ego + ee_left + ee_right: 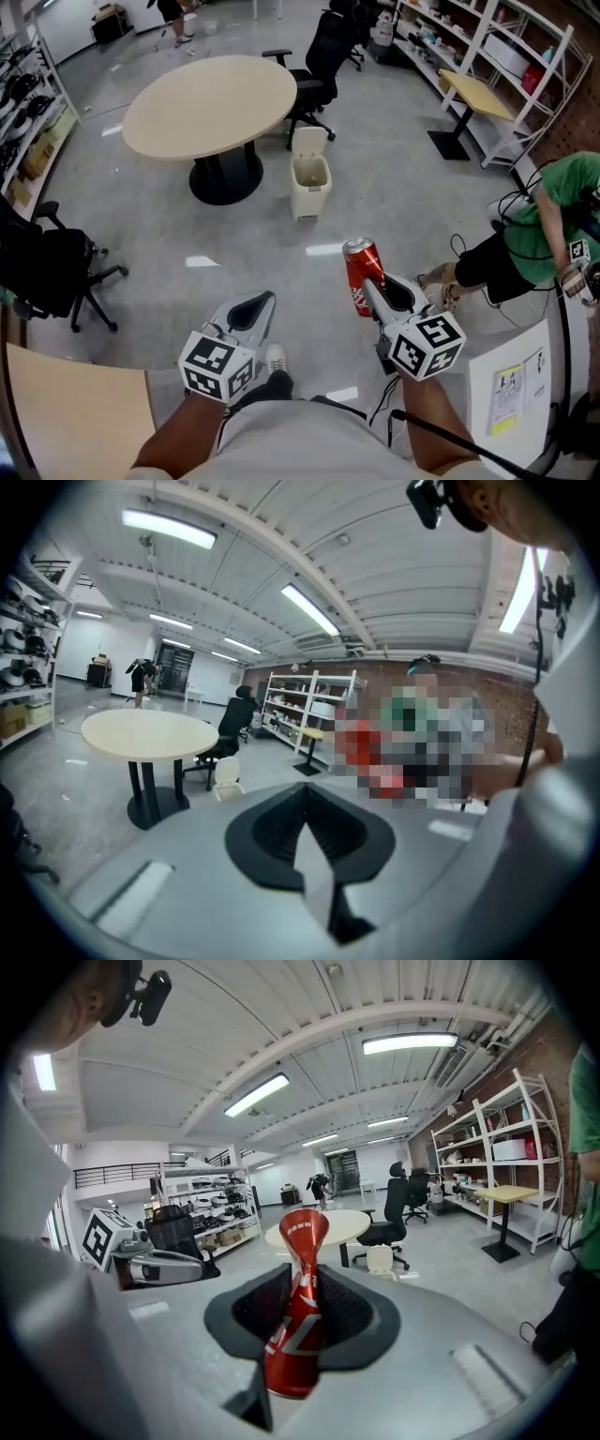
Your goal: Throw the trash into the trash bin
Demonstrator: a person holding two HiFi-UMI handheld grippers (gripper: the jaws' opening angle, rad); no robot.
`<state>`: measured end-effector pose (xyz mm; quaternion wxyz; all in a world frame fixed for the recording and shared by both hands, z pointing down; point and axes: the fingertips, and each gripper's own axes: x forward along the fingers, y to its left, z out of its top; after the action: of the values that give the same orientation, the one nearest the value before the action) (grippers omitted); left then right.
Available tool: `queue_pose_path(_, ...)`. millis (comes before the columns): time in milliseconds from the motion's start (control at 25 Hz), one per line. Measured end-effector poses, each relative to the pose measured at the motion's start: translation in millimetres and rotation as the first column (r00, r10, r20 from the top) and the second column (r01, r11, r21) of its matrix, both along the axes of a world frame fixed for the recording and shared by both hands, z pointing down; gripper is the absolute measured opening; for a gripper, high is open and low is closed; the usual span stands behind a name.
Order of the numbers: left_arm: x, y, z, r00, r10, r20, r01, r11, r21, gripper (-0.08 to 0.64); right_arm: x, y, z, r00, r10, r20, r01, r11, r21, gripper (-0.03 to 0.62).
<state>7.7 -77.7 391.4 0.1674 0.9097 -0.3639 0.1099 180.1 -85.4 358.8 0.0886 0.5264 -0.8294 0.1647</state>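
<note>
The left gripper (259, 307) has its jaws together, empty. The right gripper (377, 287) clamps a red metal soda can (360, 270), its long axis upright and its top leaning away. The jaws cover part of its lower side. Farther off, a cream plastic trash bin (309, 184) stands open-lidded on the floor near the round beige table (211, 101).

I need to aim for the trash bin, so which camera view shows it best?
The head view: the trash bin stands whole on the floor beside the round table, lid up, opening visible. Left gripper view: trash bin small and distant. Right gripper view: trash bin likewise small and far off.
</note>
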Motion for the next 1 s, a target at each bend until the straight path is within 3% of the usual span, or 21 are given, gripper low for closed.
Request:
queue_pose_path(640, -19.4, -98.7, -13.1, 0.998, 0.065, -0.019, -0.064, 0.997, 0.043, 0.008, -25.7, -82.5, -10.1, 0.998, 0.052, -0.034, -0.051, 0.998, 0.023, 0.089)
queue_pose_path(1000, -19.4, -122.9, -9.9, 0.995, 0.082, -0.053, -0.08, 0.996, 0.031, 0.008, -31.3, -96.3, -9.5, 0.996, 0.072, -0.056, -0.072, 0.997, 0.009, 0.089)
